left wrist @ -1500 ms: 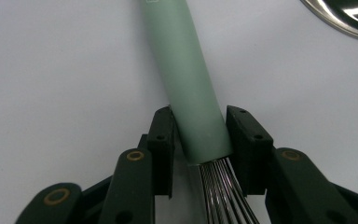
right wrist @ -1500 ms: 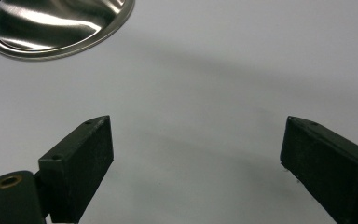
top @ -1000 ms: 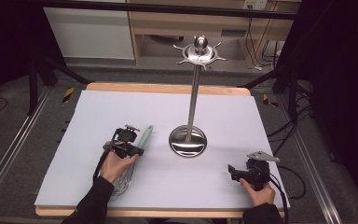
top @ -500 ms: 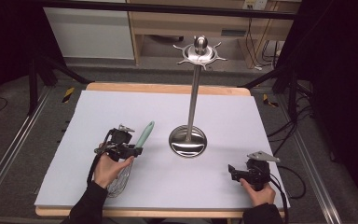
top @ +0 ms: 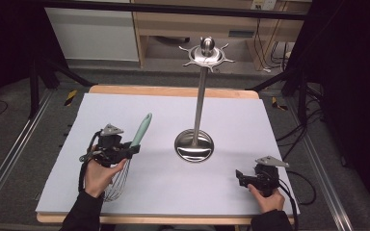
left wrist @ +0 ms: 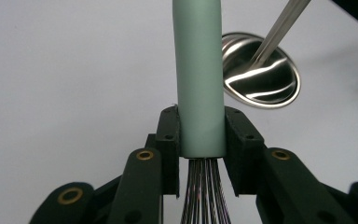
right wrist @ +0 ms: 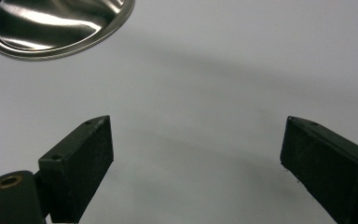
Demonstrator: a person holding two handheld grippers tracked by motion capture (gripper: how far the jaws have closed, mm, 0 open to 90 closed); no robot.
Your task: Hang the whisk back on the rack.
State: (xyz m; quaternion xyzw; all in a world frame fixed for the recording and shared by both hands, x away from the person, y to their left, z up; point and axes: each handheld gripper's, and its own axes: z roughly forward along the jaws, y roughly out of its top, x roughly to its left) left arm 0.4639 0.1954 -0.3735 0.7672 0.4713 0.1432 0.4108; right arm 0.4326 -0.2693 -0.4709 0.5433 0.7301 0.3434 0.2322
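Jaws of left gripper (left wrist: pixel 200 140) clamp whisk (left wrist: pixel 199 70); right gripper (right wrist: pixel 196 158) gapes empty.

I see a whisk (top: pixel 134 144) with a mint-green handle and steel wires, clamped at the handle base, handle angled away toward the far side. Steel stand (top: pixel 194 144) upright mid-table, round base, hooked crown on top.

Steel stand (top: pixel 195 143) blocks mat (top: pixel 250 120) centre; bare mat all around
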